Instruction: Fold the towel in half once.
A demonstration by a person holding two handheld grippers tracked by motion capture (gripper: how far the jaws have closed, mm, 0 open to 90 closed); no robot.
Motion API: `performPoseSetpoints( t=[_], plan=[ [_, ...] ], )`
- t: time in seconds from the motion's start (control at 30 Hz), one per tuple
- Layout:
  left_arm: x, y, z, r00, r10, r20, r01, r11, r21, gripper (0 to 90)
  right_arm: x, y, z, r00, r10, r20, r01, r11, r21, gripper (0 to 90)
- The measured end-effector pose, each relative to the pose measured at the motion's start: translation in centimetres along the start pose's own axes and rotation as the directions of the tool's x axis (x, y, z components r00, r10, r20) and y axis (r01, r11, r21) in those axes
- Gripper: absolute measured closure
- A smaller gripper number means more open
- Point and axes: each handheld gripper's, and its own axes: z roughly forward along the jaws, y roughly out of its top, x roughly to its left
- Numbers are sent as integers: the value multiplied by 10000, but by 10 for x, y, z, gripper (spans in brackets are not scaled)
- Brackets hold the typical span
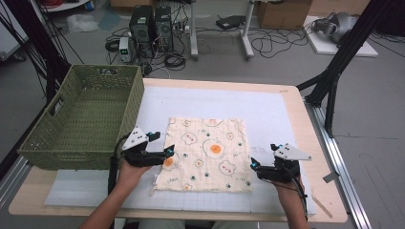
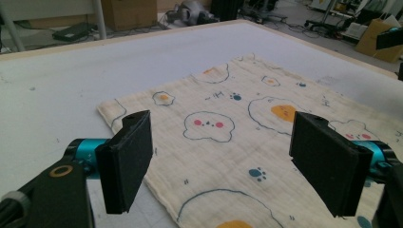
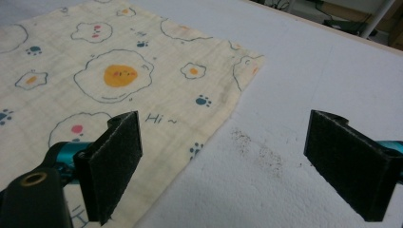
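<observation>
Open white table [image 1: 267,102] beyond and right of the flat cloth [image 1: 205,152]. Bare strip along the near edge too. Blocked on the left by a green wicker basket [image 1: 81,119] (tall walls, just beside the left gripper [image 1: 162,153]).

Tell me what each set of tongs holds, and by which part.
Nothing is held. The left tongs gape open over the cloth's left edge; the right tongs gape open at its right edge.
</observation>
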Motion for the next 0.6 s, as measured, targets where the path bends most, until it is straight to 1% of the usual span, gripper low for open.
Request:
performPoseSetpoints(
  t=[0.1, 0.2, 0.27, 0.33, 0.4, 0.47, 0.5, 0.57, 0.6],
  plan=[
    [2, -2, -3, 10000, -91, -41, 91, 9999, 62, 226, 0, 3, 3, 10000, 61, -37, -62, 9999, -92, 117],
    [5, -3, -3, 9997, -241, -54, 242, 9996, 163, 212, 1, 5, 9, 9999, 20, -135, -21, 10000, -33, 117],
    [5, -2, -1, 9993, -382, 12, 382, 9991, 209, 208, 3, 6, 11, 9998, -31, -195, 30, 10000, -28, 117],
    [6, -1, 2, 9993, -357, 55, 355, 9988, 326, 202, 4, 7, 13, 9996, -64, -280, 65, 10000, 18, 117],
    [8, 2, 7, 9989, -458, 16, 457, 9983, 372, 189, 4, 7, 14, 9995, -78, -307, 79, 10000, 41, 117],
    [11, 5, 9, 9986, -532, -75, 534, 9980, 335, 189, 4, 7, 14, 9995, -58, -312, 60, 10000, 42, 117],
    [13, 7, 11, 9982, -557, -231, 566, 9977, 383, 189, 4, 8, 14, 9995, -64, -318, 65, 10000, 24, 117],
    [16, 11, 14, 9979, -539, -371, 554, 9976, 421, 190, 3, 8, 15, 9994, -56, -330, 57, 10000, 34, 117],
    [18, 13, 15, 9971, -598, -470, 618, 9972, 416, 190, 2, 9, 15, 9995, -73, -306, 73, 10000, 0, 117]
  ],
)
